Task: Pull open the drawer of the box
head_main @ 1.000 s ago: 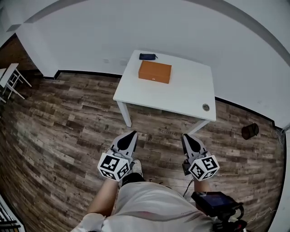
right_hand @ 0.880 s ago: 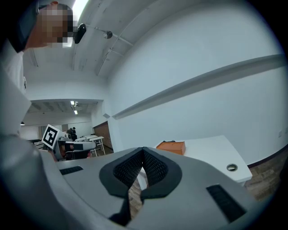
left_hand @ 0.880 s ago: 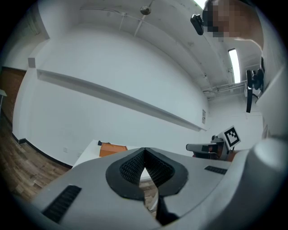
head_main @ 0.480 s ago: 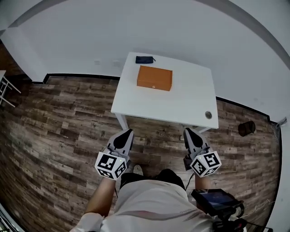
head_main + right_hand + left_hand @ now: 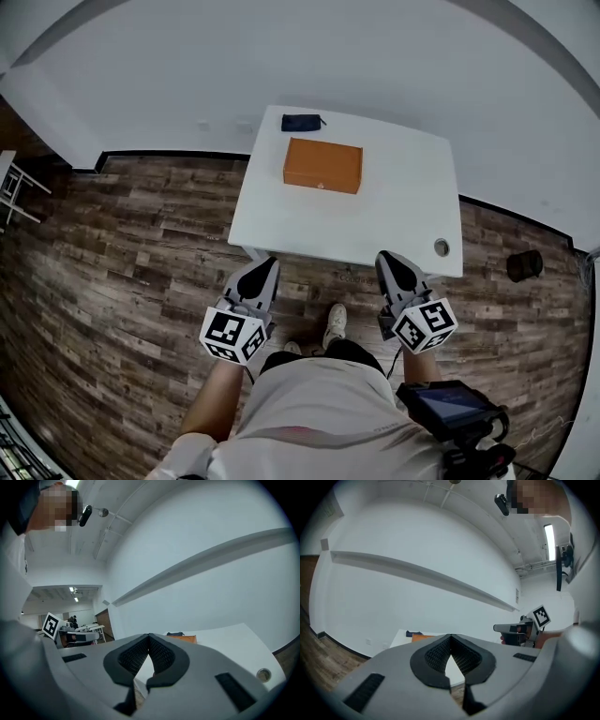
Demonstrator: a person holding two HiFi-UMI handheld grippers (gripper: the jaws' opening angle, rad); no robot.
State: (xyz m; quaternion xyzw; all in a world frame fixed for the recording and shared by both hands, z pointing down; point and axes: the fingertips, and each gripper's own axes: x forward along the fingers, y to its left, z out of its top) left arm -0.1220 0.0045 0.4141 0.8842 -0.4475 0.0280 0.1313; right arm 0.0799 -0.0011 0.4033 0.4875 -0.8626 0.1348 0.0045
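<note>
Bright, even indoor light; strong fisheye curvature, dark vignetted corners.

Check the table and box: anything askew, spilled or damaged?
Nothing stands out. The orange box lies flat and looks closed, roughly square to the white table, with a dark blue pouch behind it. No spill or damage shows. The left gripper and right gripper are shut and empty.

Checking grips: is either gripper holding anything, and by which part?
Nothing held: left gripper and right gripper are shut and empty, short of the orange box.
</note>
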